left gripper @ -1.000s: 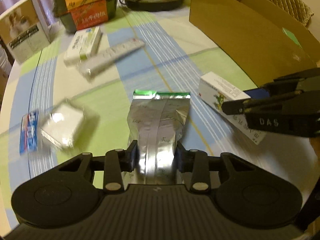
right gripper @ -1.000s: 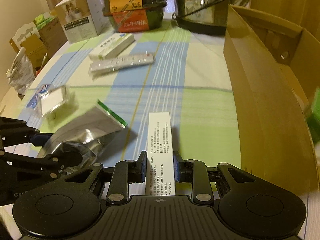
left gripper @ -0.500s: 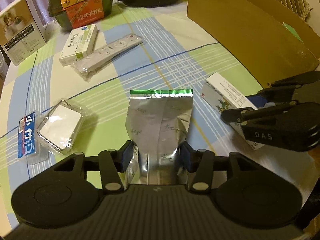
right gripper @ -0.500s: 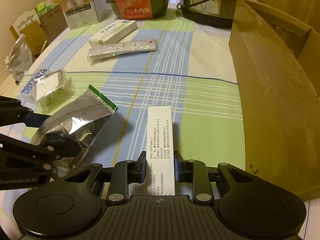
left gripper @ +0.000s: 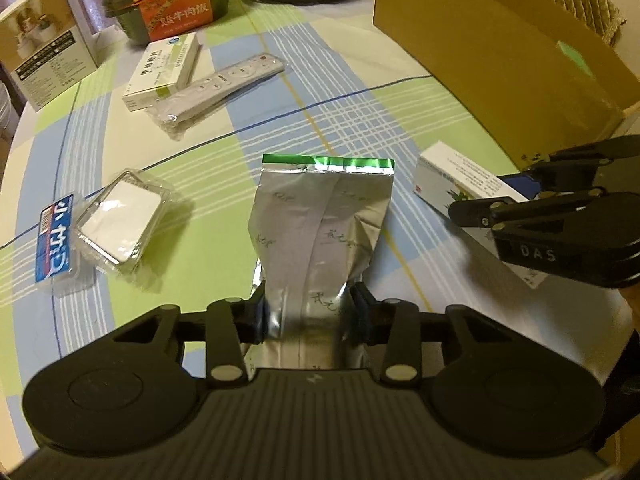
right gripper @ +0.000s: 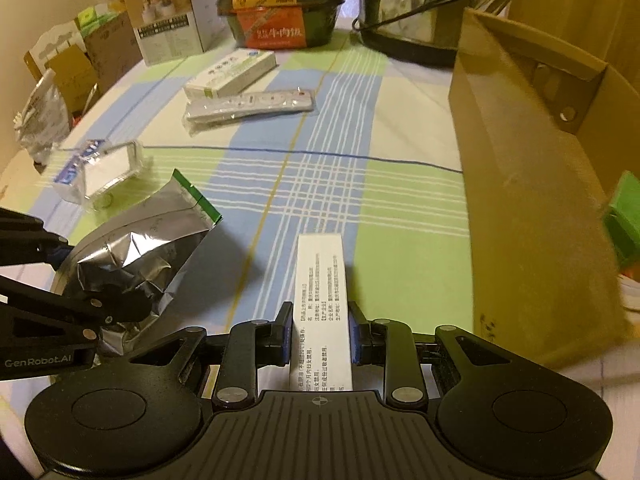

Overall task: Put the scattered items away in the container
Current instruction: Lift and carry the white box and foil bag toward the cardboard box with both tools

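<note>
right claw (right gripper: 319, 334) gripping white box (right gripper: 322, 280), cardboard container (right gripper: 532, 184) beside, contents unclear

My silver foil pouch (left gripper: 320, 216) has a green top strip; my box (right gripper: 322, 280) is white; the tablecloth (right gripper: 320, 152) is checked green, blue and white.

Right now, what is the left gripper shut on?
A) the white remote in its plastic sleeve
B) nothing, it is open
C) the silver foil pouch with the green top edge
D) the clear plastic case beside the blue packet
C: in the left wrist view the left gripper pinches the silver foil pouch at its lower end, while the remote and clear case lie apart on the tablecloth.
</note>
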The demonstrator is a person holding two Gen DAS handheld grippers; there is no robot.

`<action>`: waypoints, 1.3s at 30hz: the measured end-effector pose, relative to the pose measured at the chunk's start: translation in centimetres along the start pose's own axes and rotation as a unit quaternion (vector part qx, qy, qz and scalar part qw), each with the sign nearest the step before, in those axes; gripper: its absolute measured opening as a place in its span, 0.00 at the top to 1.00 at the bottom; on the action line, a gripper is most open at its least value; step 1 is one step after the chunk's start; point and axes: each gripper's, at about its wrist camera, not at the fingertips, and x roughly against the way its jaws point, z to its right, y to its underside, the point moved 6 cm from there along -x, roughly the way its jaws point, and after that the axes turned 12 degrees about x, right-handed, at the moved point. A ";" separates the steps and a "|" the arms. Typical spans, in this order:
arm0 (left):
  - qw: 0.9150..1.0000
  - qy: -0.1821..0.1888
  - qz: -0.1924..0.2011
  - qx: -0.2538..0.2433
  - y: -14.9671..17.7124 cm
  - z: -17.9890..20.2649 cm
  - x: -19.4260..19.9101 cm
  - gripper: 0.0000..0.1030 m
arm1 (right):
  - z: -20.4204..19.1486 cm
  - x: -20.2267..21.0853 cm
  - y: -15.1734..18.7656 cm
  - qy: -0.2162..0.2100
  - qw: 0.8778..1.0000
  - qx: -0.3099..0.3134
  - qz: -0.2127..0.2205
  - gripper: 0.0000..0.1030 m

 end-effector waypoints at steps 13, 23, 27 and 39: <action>1.000 -0.005 0.020 0.016 1.7 2.0 6.3 0.65 | -0.5 7.9 0.4 0.001 0.999 -0.012 0.044 0.72; 0.998 -0.008 0.054 0.005 1.6 4.2 10.6 0.65 | 0.1 12.9 0.5 0.010 0.997 -0.015 0.080 0.72; 0.998 -0.007 0.065 -0.003 1.4 5.4 11.7 0.65 | 0.8 14.8 0.5 0.017 0.995 -0.020 0.094 0.72; 0.996 0.016 0.080 -0.033 0.4 9.4 12.8 0.65 | 4.1 18.8 1.1 0.042 0.991 -0.042 0.122 0.72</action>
